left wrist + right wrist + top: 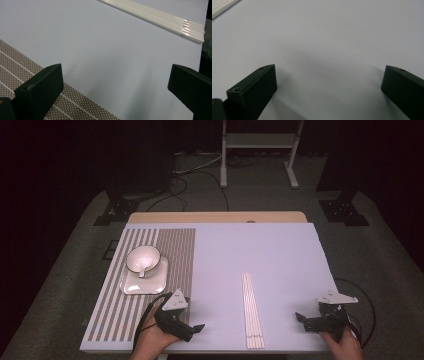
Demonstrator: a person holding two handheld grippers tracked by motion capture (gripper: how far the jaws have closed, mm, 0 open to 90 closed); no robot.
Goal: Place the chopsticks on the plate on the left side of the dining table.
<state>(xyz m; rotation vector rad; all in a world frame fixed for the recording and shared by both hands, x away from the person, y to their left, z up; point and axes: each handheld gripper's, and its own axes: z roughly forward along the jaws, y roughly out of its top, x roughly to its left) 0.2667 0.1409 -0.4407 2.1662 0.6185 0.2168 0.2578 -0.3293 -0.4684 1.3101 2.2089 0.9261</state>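
Chopsticks [252, 310], a tight row of long white sticks, lie flat on my pale table [280, 255] between both tools, touching neither. My left gripper [199, 327] stands wide apart and empty by the near edge, its black blocky jaws over bare surface just beside the brown striped mat [175, 250]. My right gripper [299, 317] is equally spread, holding nothing. Each hand grips from below, jaws pointing inward toward the sticks. A glossy white bowl [143, 258] sits on a square plate [150, 282].
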